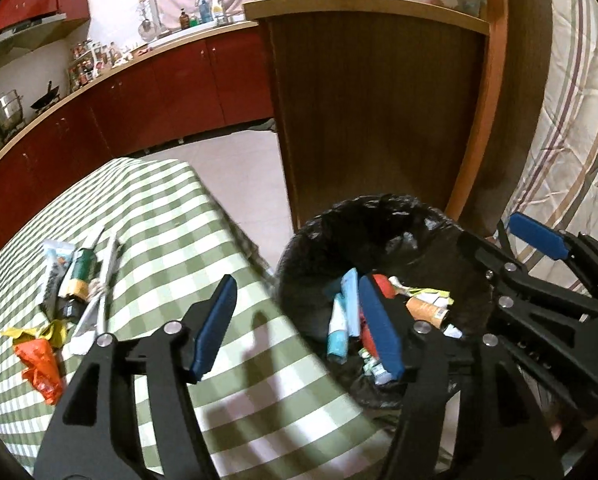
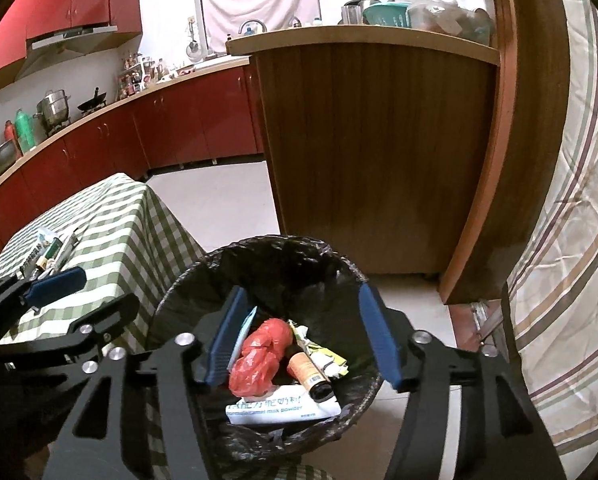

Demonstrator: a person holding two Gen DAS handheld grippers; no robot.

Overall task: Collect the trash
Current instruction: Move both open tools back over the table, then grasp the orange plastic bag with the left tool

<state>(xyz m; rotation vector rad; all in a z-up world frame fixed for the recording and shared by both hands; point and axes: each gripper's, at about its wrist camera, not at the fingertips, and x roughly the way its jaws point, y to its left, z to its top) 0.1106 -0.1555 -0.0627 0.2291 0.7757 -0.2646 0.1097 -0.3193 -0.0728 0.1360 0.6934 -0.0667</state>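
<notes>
Both grippers are hovering over the black-lined bin (image 2: 267,280), fingers apart and empty: the right gripper (image 2: 305,340) above dropped wrappers (image 2: 261,356), the left gripper (image 1: 299,328) nearer the table (image 1: 171,216), where more trash (image 1: 65,276) is waiting at nine o'clock.

table (image 1: 171,216): checked cloth | wrappers (image 1: 65,276) | floor (image 2: 227,200): bin (image 2: 187,280)

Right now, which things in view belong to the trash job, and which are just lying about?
Job:
- trash bin with black liner
- wrappers on the table
- orange bag on the table
- red bag, milk powder box in the bin

Lying about:
- steel pot
- teal basket
- striped curtain
</notes>
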